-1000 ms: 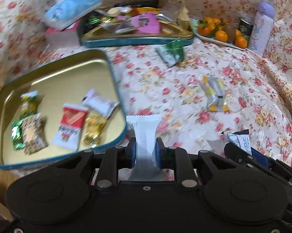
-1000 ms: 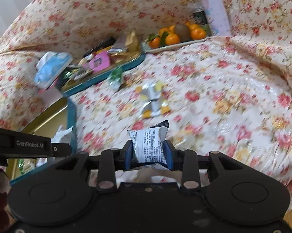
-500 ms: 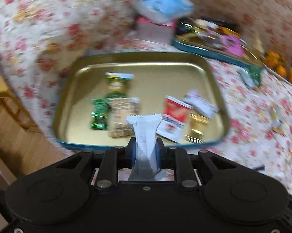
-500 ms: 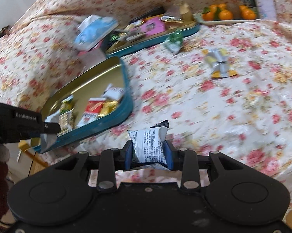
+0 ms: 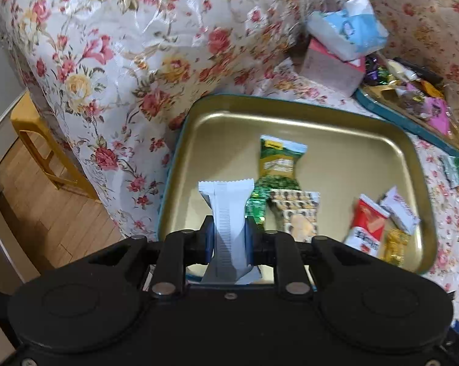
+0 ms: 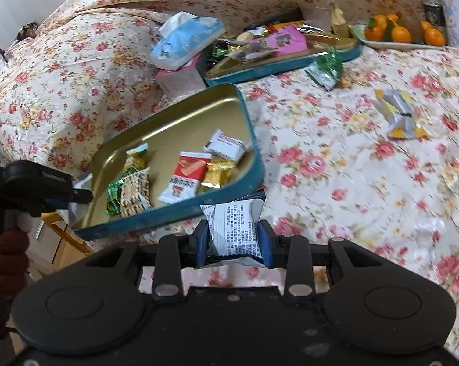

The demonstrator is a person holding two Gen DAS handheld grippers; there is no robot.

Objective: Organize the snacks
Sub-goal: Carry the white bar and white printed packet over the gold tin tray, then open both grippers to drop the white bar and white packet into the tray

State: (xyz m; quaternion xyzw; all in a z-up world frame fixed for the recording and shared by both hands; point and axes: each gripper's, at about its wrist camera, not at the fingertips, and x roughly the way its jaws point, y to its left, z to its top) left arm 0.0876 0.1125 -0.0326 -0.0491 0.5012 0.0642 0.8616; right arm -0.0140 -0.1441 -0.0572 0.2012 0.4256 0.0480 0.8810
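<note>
Snacks lie in the gold tray (image 5: pixel 345 128). Left gripper (image 5: pixel 229 241) pinches a white wrapper (image 5: pixel 229 207) over the tray's near edge. Right gripper (image 6: pixel 234 241) squeezes a printed packet (image 6: pixel 234 225) just outside it.

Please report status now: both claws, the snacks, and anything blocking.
Left claw shut on white snack bar, over gold tray. Right claw shut on printed packet, beside tray. Nothing blocking.

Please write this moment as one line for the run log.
left gripper: shut on white ridged snack wrapper, over gold tin tray | right gripper: shut on white printed snack packet, beside tray | stage: carrying
</note>
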